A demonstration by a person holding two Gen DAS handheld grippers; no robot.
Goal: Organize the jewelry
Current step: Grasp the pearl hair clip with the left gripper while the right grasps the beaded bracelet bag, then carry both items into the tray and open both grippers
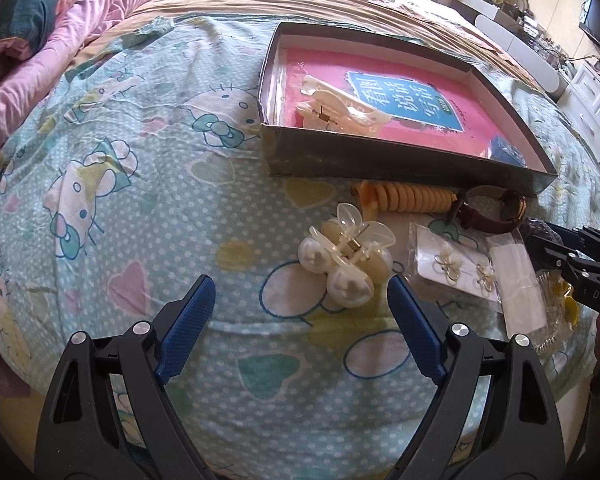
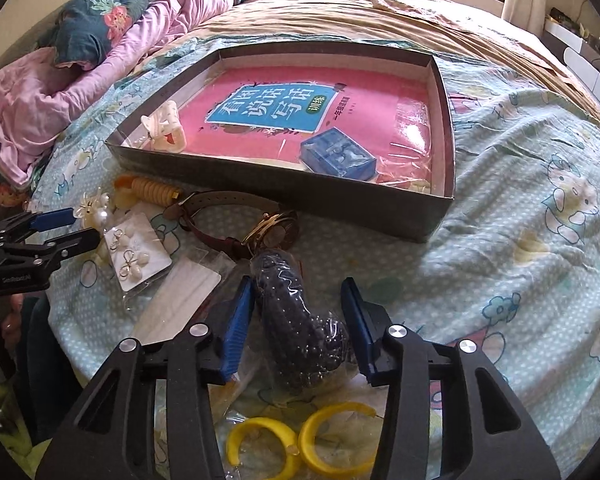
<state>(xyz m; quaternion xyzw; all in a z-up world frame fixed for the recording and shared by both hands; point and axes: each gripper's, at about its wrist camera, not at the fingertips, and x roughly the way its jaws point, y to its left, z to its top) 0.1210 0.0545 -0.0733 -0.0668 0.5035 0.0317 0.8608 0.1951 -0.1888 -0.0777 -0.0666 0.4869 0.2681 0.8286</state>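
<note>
Home bedroom: bed (image 1: pixel 148 168) w/ cartoon sheet, pillow (image 2: pixel 96 24).

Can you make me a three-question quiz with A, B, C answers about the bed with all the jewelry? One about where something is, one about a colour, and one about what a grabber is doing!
1. Where is the white hair clip?
A. inside the box
B. on the pink blanket
C. under the watch

2. What colour are the two hoop earrings nearest the right gripper?
A. red
B. yellow
C. green

3. What are the left gripper's fingers doing?
A. squeezing the watch
B. holding the box
C. standing open around the pearl hair clip, not touching it

Answers:
1. A, it lies in the box on the pink book.
2. B, both hoops are bright yellow.
3. C, the left gripper has bare gaps beside the pearl hair clip.
</note>
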